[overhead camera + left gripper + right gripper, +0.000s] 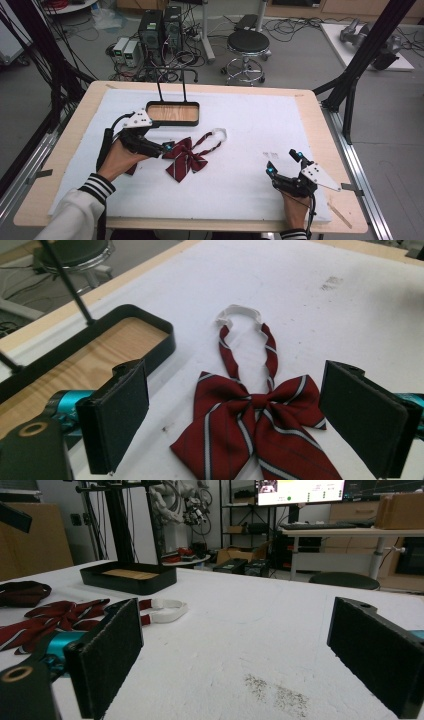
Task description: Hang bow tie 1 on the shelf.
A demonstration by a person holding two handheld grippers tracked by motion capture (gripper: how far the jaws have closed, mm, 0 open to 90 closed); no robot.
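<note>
Lying between the left gripper's (250, 420) spread jaws, striped bow tie (260, 427), untouched

Both hand-held grippers (165, 148) (282, 162) — seemingly agape

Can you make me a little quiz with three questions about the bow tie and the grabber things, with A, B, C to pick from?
1. Where does the bow tie lie?
A. inside the tray
B. on the white table cover, in front of the tray
C. on the floor

2. What colour is the bow tie?
A. dark red with pale stripes
B. plain green
C. yellow with dots

3. How does the left gripper stand?
A. shut on the bow tie
B. lying inside the tray
C. open, one jaw on each side of the bow

Answers:
1 B: the high view shows it flat on the white table cover, nearer the person than the tray.
2 A: the left gripper view shows dark red cloth with pale stripes.
3 C: in its own view the jaws stand wide apart with the bow between them.
</note>
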